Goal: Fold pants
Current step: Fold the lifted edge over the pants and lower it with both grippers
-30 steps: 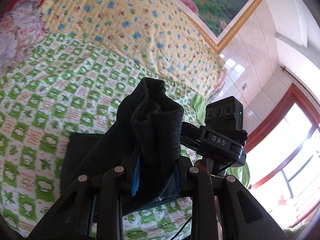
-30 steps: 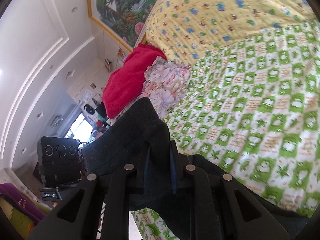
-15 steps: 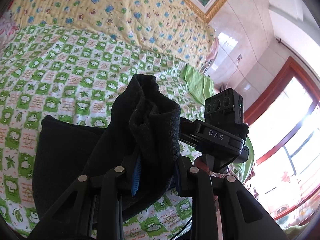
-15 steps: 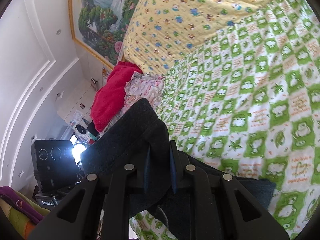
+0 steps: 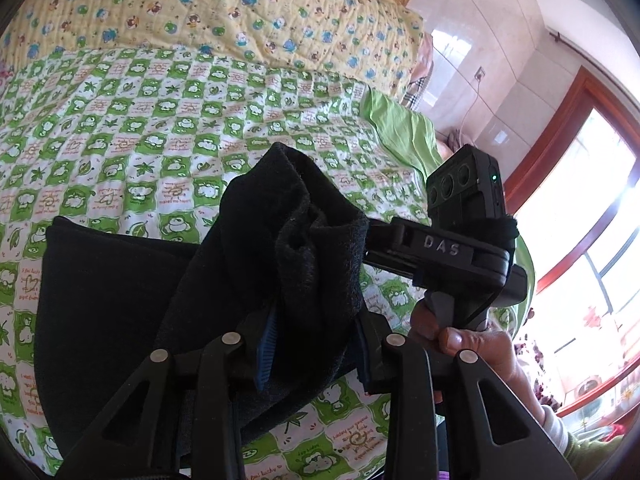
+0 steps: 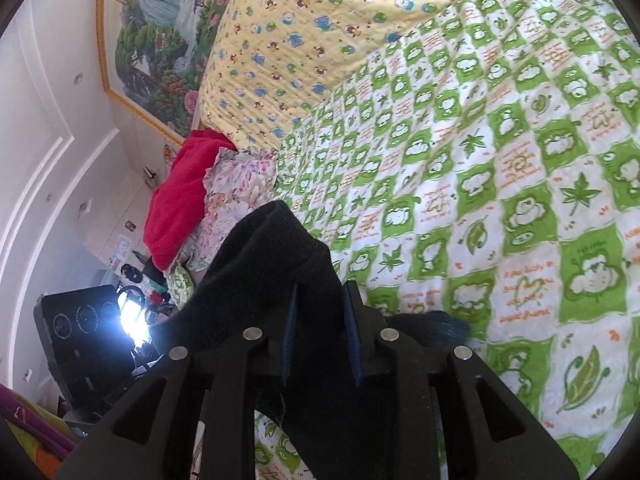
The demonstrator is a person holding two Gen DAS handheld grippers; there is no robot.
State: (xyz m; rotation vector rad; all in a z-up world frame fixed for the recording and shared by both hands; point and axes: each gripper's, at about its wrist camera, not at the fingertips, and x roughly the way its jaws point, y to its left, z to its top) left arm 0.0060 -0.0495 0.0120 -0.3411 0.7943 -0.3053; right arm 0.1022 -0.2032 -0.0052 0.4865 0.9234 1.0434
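Pants [image 5: 304, 248] bunched between both clamped tongs [image 5: 316, 344].

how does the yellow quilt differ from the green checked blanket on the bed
The yellow quilt is pale yellow with small scattered bears and dots; the green checked blanket has green and white squares with frogs, leaves and orange writing. The yellow quilt lies along the far side, near the painting; the green checked blanket covers the nearer part, and the dark pants rest on it. Both look quilted.
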